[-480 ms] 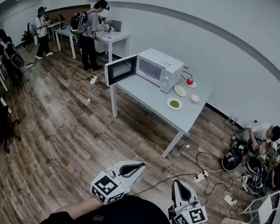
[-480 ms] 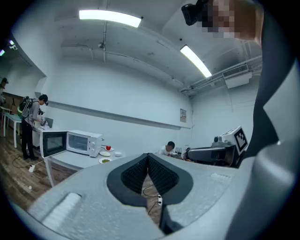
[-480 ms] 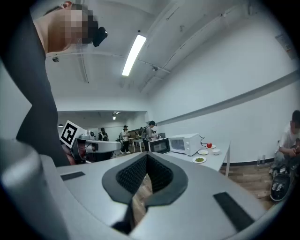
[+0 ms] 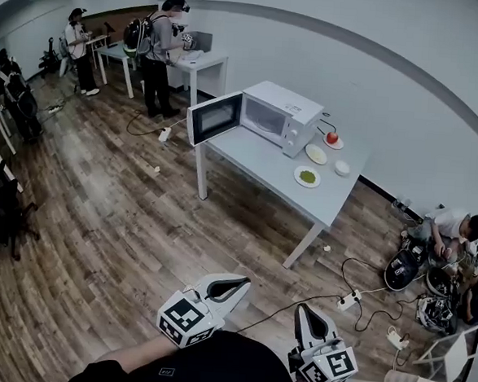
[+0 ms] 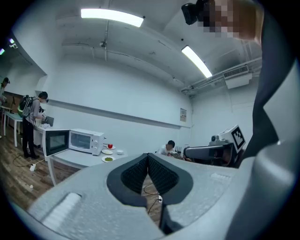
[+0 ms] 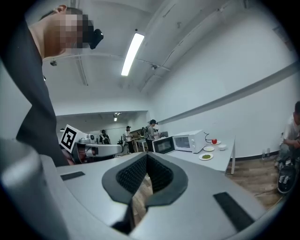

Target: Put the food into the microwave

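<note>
A white microwave (image 4: pixel 265 114) stands on a grey table (image 4: pixel 257 159) far ahead, its door (image 4: pixel 214 117) swung open to the left. Right of it lie a plate of green food (image 4: pixel 307 176), a plate of pale food (image 4: pixel 316 154), a red fruit on a plate (image 4: pixel 332 138) and a small white bowl (image 4: pixel 342 167). My left gripper (image 4: pixel 237 282) and right gripper (image 4: pixel 302 310) are held close to my body, far from the table, both shut and empty. The left gripper view shows the microwave (image 5: pixel 85 141) beyond the shut left gripper (image 5: pixel 148 156); the right gripper view shows the microwave (image 6: pixel 188 141) past the shut right gripper (image 6: pixel 146 154).
Wood floor lies between me and the table. A power strip (image 4: pixel 347 300) with cables lies on the floor to the right. A person (image 4: pixel 452 230) sits on the floor at right among gear. Other people stand by tables (image 4: pixel 201 61) at the back left.
The table and microwave sit slightly further right and lower in the head view. A person at the back left has stepped to the right. Both grippers keep the same pose.
</note>
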The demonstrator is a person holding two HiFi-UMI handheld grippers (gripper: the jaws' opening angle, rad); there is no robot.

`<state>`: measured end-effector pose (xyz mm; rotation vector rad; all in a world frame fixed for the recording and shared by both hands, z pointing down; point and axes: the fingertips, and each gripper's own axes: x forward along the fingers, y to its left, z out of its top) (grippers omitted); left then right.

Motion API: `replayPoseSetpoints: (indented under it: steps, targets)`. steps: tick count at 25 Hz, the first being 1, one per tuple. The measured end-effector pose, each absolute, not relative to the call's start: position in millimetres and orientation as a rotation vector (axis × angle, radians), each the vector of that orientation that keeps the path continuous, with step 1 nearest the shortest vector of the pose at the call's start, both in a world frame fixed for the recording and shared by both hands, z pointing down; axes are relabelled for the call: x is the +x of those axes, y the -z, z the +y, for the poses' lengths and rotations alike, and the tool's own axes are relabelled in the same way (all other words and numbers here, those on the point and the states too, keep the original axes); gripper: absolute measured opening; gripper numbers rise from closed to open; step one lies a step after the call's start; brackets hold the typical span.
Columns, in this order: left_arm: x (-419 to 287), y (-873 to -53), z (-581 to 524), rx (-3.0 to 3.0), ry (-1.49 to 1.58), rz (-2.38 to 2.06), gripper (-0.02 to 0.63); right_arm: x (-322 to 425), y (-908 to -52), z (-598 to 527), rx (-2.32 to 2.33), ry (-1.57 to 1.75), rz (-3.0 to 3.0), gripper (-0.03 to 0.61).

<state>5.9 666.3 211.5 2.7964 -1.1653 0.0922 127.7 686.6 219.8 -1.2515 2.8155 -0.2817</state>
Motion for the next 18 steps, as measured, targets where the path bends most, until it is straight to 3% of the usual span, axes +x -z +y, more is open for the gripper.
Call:
replayPoseSetpoints:
  steps: [10,18]
  targets:
    - [-27.7,-198.4,662.1,2.888,-0.084,-1.120,0.010,83.8,-219.4,678.3,-1.314,0.260,2.811,0.015]
    - [-26.9,-202.0,625.7,2.877,-0.110,-1.111,0.010,92.8,-216.4,639.0,-1.347,0.223,2.802,0.015]
